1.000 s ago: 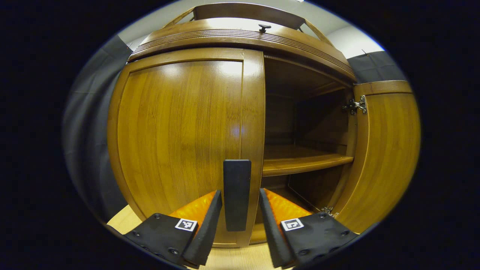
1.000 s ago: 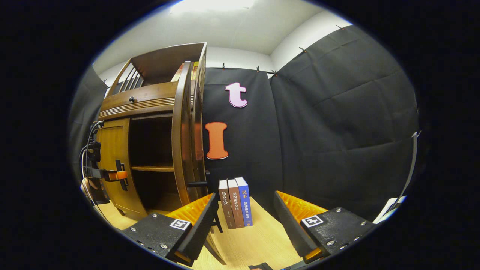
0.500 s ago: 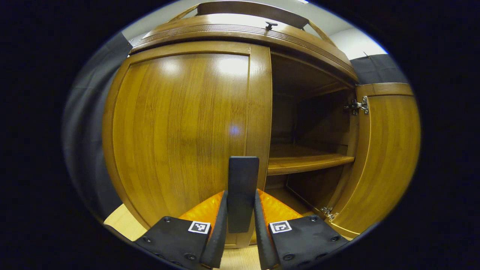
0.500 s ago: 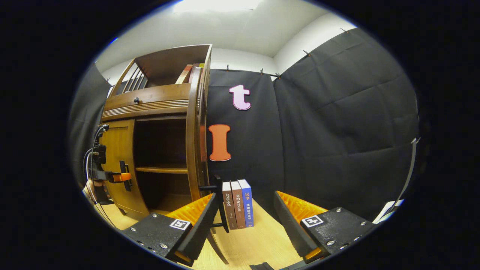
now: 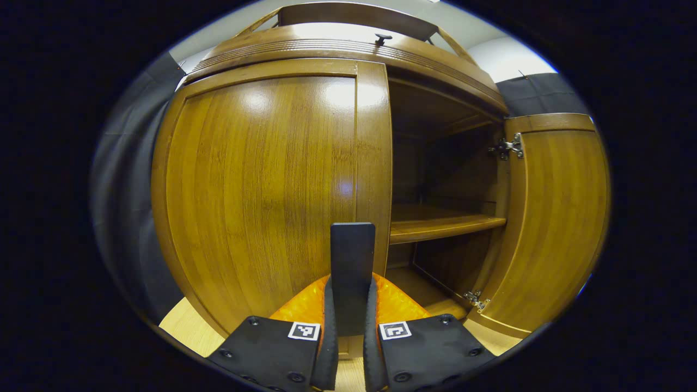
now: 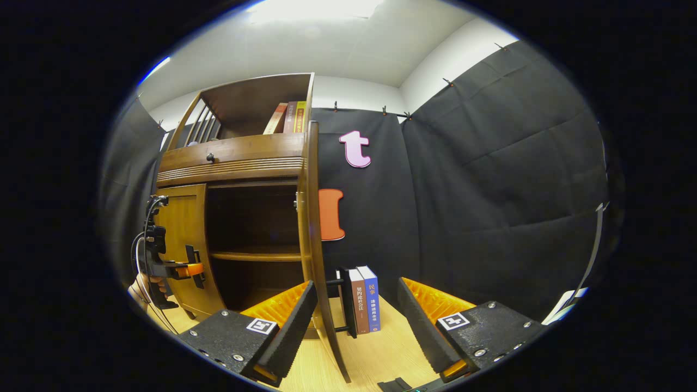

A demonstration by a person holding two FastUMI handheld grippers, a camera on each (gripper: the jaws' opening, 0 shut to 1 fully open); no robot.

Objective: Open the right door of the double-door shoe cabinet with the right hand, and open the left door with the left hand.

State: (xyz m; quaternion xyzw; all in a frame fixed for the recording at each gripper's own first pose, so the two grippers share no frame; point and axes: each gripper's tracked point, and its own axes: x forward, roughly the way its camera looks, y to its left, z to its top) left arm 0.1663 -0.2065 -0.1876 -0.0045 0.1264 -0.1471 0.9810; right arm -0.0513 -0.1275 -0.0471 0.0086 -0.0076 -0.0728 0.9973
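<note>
The wooden shoe cabinet (image 5: 348, 49) stands close ahead in the left gripper view. Its left door (image 5: 261, 185) looks closed. My left gripper (image 5: 350, 287) is shut on that door's upright black handle (image 5: 352, 245). The right door (image 5: 550, 218) stands swung wide open, showing a dark inside with a shelf (image 5: 441, 223). In the right gripper view this open door (image 6: 315, 234) is seen edge-on, with its black handle (image 6: 343, 299) beyond my fingertips. My right gripper (image 6: 356, 321) is open and holds nothing. The left gripper (image 6: 177, 268) also appears there at the left door, held by a hand (image 6: 142, 286).
A few books (image 6: 366, 298) stand upright on the wooden floor (image 6: 375, 354) behind the open right door, against the black cloth wall (image 6: 490, 207). More books (image 6: 286, 117) sit in the cabinet's top rack. A small knob (image 5: 383, 38) sticks out of the drawer front above the doors.
My left gripper's fingers have closed from open onto the left door's handle. The right gripper view has shifted, so the open right door now sits edge-on between its fingers.
</note>
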